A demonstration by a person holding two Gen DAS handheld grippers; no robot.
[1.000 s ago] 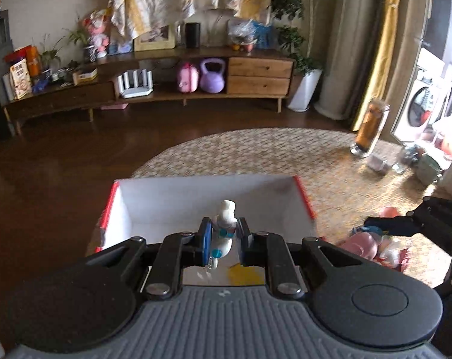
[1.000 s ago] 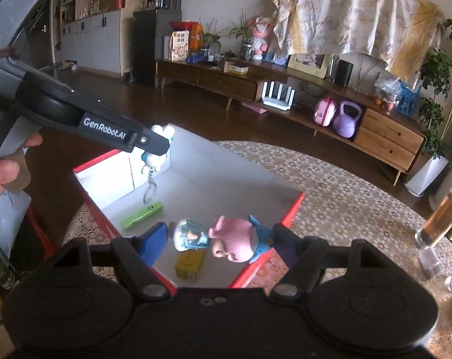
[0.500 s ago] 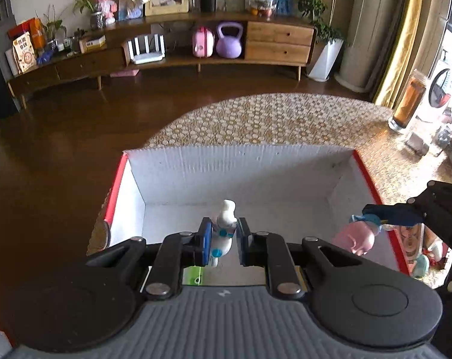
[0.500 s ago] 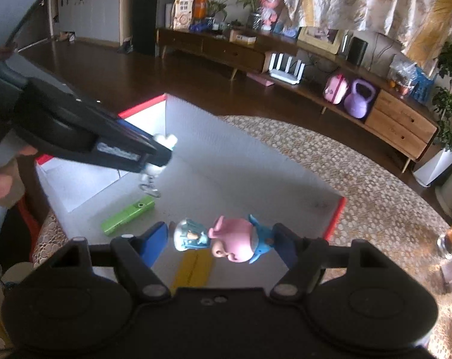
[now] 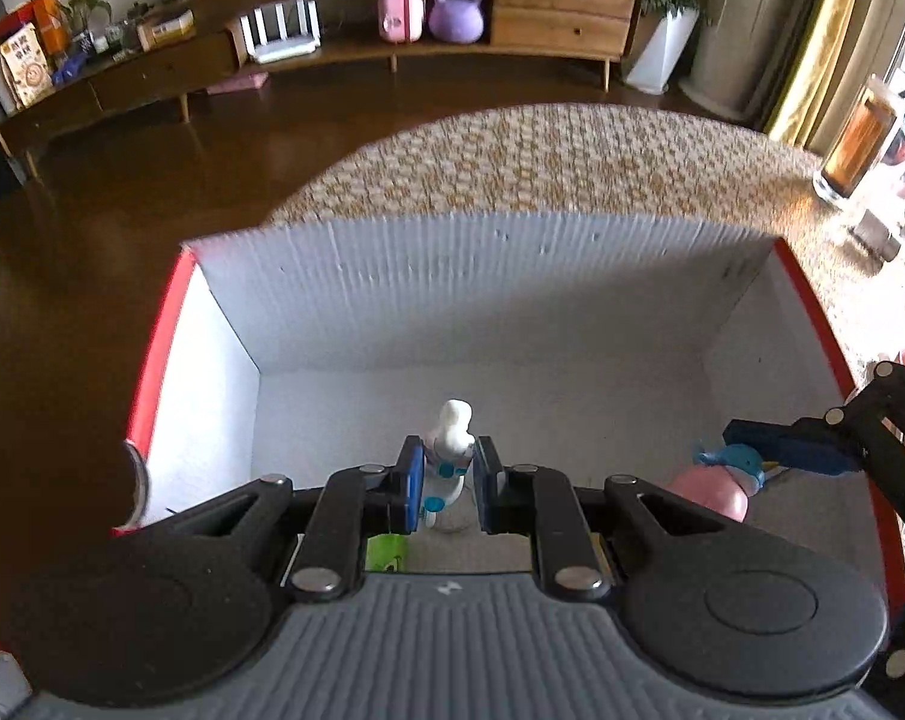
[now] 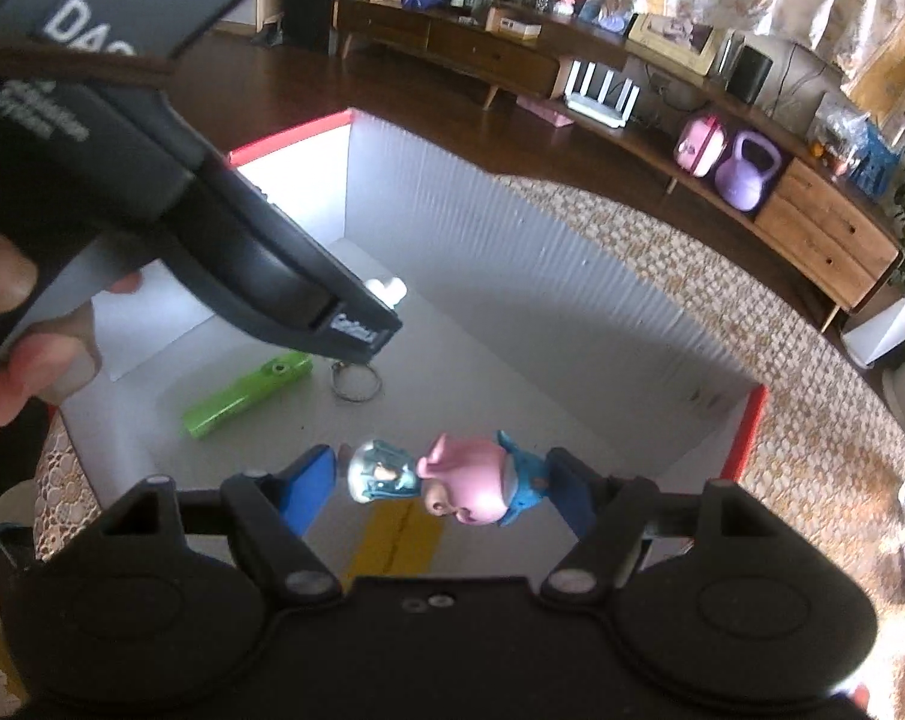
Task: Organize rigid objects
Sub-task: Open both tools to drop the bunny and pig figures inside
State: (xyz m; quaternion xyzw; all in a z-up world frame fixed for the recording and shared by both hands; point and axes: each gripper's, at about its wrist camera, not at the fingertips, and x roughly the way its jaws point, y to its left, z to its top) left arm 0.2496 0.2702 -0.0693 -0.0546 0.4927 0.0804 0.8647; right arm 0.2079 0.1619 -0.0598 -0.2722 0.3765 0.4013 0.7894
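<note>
A white box with red rims [image 5: 512, 276] sits on a woven mat. My left gripper [image 5: 446, 480] is shut on a small white figurine keychain [image 5: 449, 444] and holds it low inside the box; its metal ring [image 6: 356, 381] hangs near the floor. My right gripper [image 6: 440, 480] is shut on a pink pig figure with a blue globe [image 6: 452, 477], held over the box's right side; it also shows in the left wrist view [image 5: 722, 474]. A green bar [image 6: 245, 387] and a yellow piece [image 6: 395, 537] lie on the box floor.
A round woven mat [image 5: 548, 156] lies under the box on a dark wooden floor. A long low cabinet [image 5: 332, 42] with a purple kettlebell [image 5: 457, 9] stands at the back. A tall amber bottle [image 5: 860, 144] and small items stand on the mat at the right.
Both grippers have moved forward and down into the box with their toys. The keychain ring now hangs close to the box floor next to the green bar.
</note>
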